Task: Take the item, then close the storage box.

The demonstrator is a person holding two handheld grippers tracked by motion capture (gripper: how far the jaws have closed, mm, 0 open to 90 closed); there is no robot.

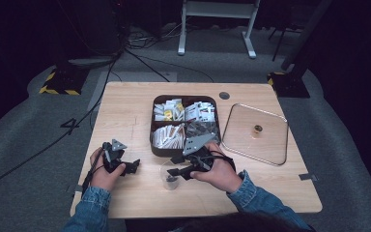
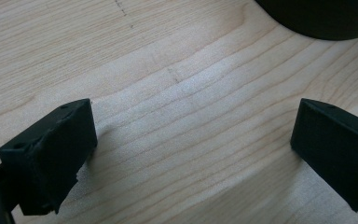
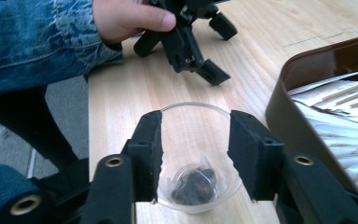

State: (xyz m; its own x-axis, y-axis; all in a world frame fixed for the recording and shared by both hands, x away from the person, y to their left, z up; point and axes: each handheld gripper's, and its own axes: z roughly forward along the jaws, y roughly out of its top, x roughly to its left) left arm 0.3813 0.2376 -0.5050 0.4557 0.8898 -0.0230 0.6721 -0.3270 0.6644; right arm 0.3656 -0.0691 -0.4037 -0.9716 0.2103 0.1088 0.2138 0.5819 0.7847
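A clear plastic cup (image 1: 169, 176) stands on the wooden table (image 1: 125, 111) near its front edge. In the right gripper view the cup (image 3: 193, 126) holds a small clear sachet of dark bits (image 3: 193, 183) at its bottom. My right gripper (image 3: 193, 158) hangs just over the cup, open, with one jaw to each side of the sachet and neither pad on it. From above, the right gripper (image 1: 174, 165) points left at the cup. My left gripper (image 1: 134, 165) rests on the table left of the cup, open, with bare wood between its jaws (image 2: 193, 144).
A dark brown box (image 1: 152, 140) with compartments of paper sachets sits behind the cup, close to my right hand. Its clear lid (image 1: 270, 145) lies flat to the right. The box wall (image 3: 279, 107) rises just right of the cup. The left gripper (image 3: 219, 49) lies beyond the cup.
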